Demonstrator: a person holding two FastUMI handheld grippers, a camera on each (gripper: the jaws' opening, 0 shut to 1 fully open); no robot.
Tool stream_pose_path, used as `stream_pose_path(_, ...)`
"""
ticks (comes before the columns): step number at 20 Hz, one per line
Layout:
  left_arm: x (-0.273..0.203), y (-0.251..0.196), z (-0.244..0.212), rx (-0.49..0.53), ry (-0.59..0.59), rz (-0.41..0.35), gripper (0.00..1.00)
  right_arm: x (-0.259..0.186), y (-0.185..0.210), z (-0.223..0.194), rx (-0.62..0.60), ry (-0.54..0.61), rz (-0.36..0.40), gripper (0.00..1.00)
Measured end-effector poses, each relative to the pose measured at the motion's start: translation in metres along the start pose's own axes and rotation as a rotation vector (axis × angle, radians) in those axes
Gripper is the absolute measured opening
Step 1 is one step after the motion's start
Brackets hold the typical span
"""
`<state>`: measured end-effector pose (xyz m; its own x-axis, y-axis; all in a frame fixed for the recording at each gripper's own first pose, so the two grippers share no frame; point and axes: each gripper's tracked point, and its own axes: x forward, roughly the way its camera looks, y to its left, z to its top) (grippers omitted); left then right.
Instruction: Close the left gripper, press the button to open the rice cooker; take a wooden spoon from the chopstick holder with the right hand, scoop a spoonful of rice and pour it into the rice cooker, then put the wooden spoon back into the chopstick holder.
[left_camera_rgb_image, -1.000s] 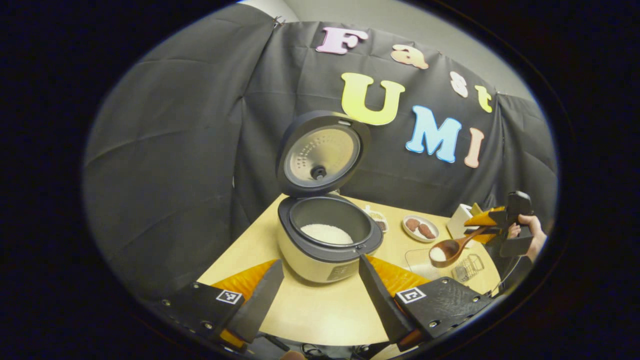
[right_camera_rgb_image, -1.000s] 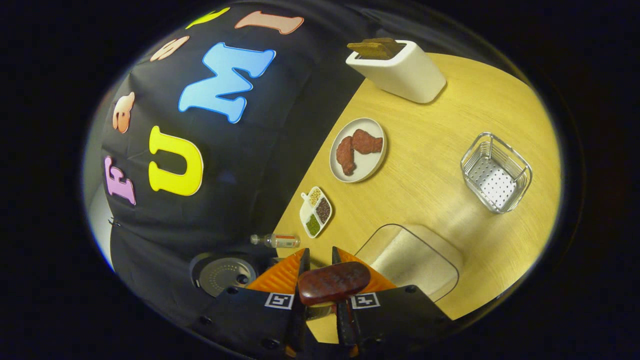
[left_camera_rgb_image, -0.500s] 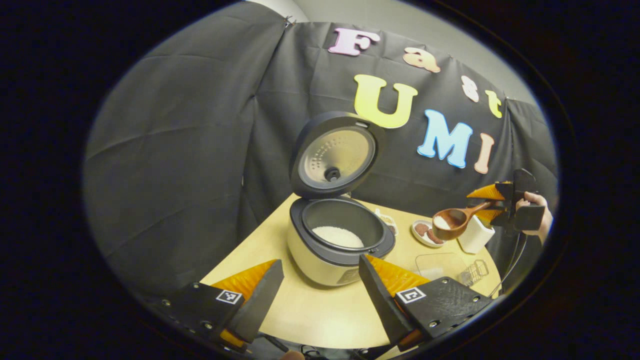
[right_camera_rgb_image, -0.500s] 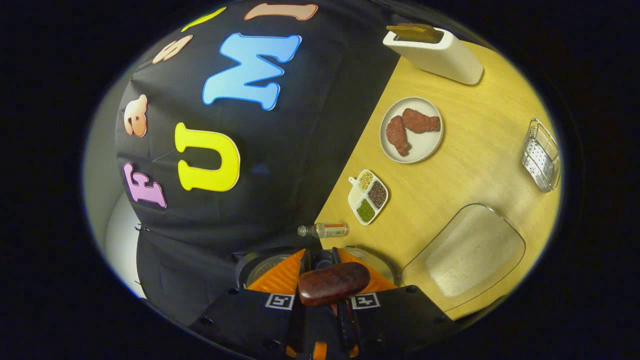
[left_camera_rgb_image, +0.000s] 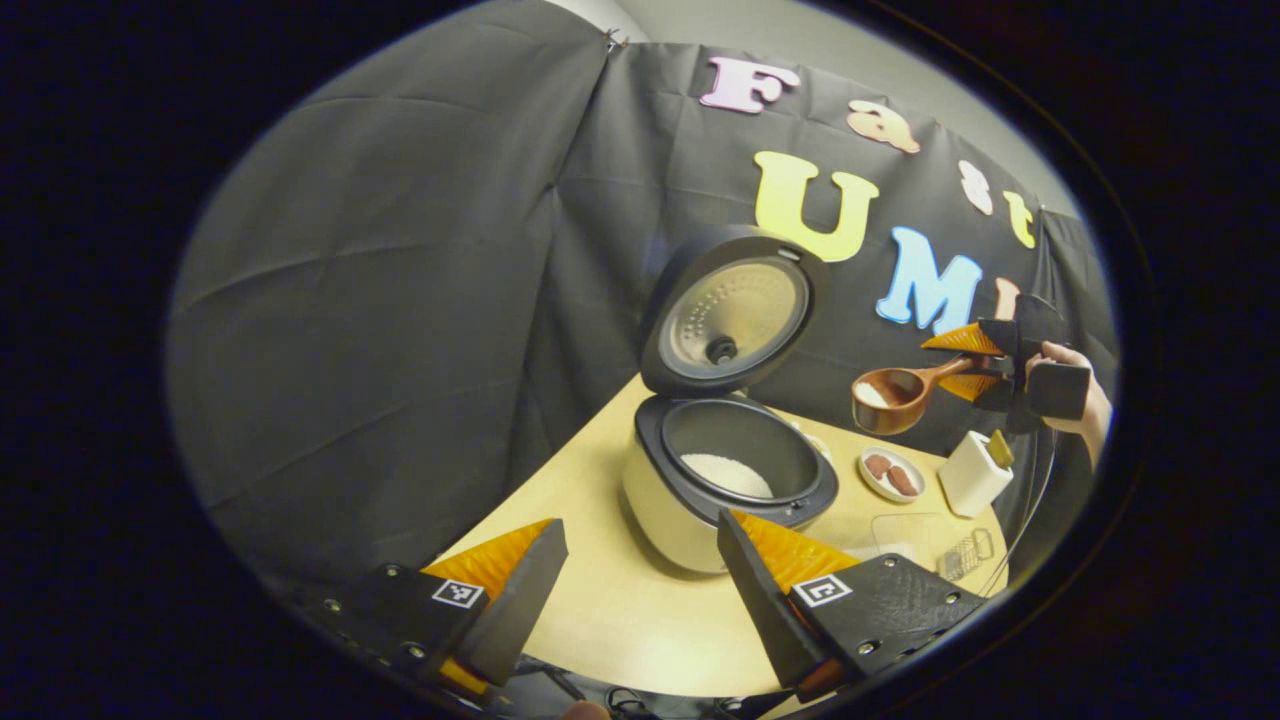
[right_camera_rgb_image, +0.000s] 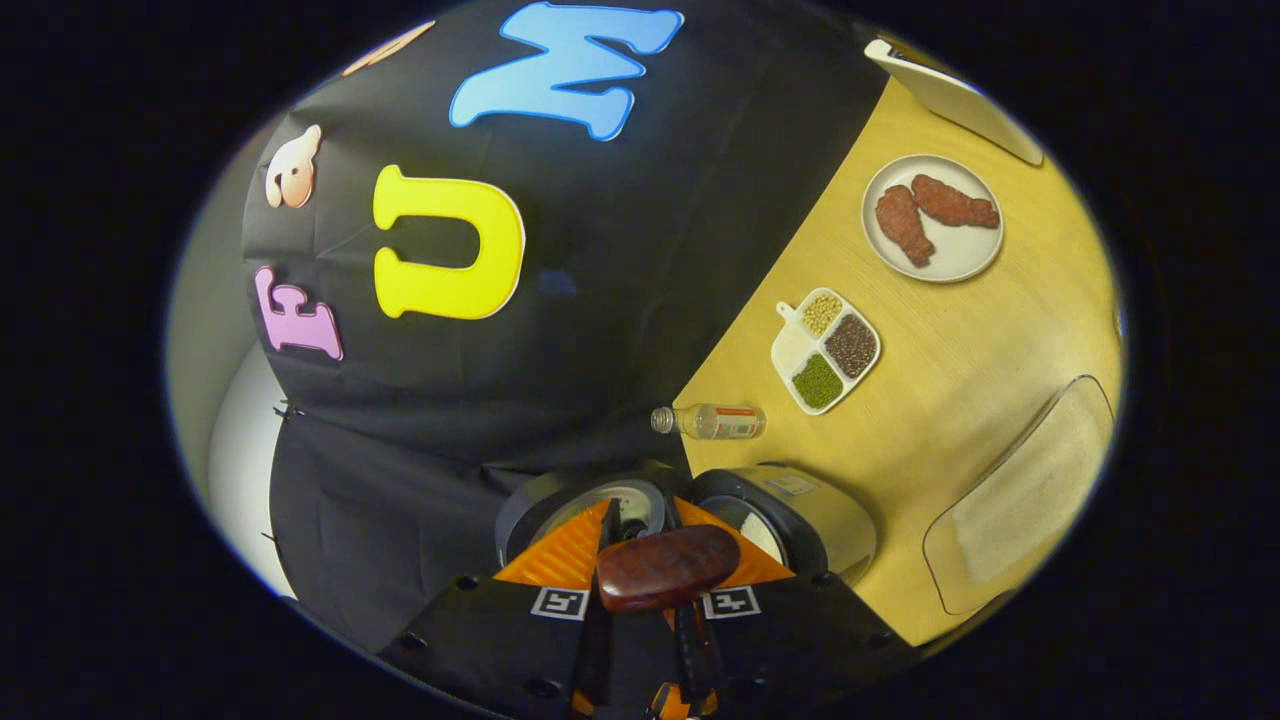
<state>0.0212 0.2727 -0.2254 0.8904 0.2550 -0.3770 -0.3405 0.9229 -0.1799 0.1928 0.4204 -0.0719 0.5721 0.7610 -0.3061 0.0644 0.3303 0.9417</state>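
Observation:
The rice cooker (left_camera_rgb_image: 700, 505) stands open on the table with its lid (left_camera_rgb_image: 730, 315) tipped up and white rice in the pot. My left gripper (left_camera_rgb_image: 640, 565) is open in front of it, holding nothing. In the left gripper view, my right gripper (left_camera_rgb_image: 975, 362) is in the air to the right of the lid, shut on the handle of the wooden spoon (left_camera_rgb_image: 890, 398). The spoon's bowl carries a little rice. In the right gripper view, the spoon's handle end (right_camera_rgb_image: 665, 568) sits between the fingers of the right gripper (right_camera_rgb_image: 640, 520), with the cooker (right_camera_rgb_image: 800, 520) just below. The white chopstick holder (left_camera_rgb_image: 972, 472) stands at the far right.
A plate of brown meat (right_camera_rgb_image: 935, 217), a divided seasoning dish (right_camera_rgb_image: 825, 350) and a small bottle (right_camera_rgb_image: 712, 421) lie along the table's back edge. A glass tray of rice (right_camera_rgb_image: 1030, 495) sits beside the cooker. A wire basket (left_camera_rgb_image: 962, 553) is near the right edge.
The right gripper has lifted the loaded spoon from above the glass tray up and toward the cooker. The left gripper has drifted left, still open.

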Motion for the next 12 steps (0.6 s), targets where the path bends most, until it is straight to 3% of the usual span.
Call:
stream_pose_path(2,0.000,0.011,-0.001,-0.011,0.002,0.020,0.96,0.020,0.002,-0.007,-0.041,0.011,-0.013,0.22)
stream_pose_path(3,-0.002,0.016,0.001,-0.017,0.003,0.031,0.96,0.027,0.003,-0.008,-0.071,0.000,-0.019,0.27)
stream_pose_path(12,-0.006,0.051,-0.017,-0.065,0.026,0.121,0.95,0.087,-0.020,-0.020,-0.357,-0.023,-0.122,0.23)
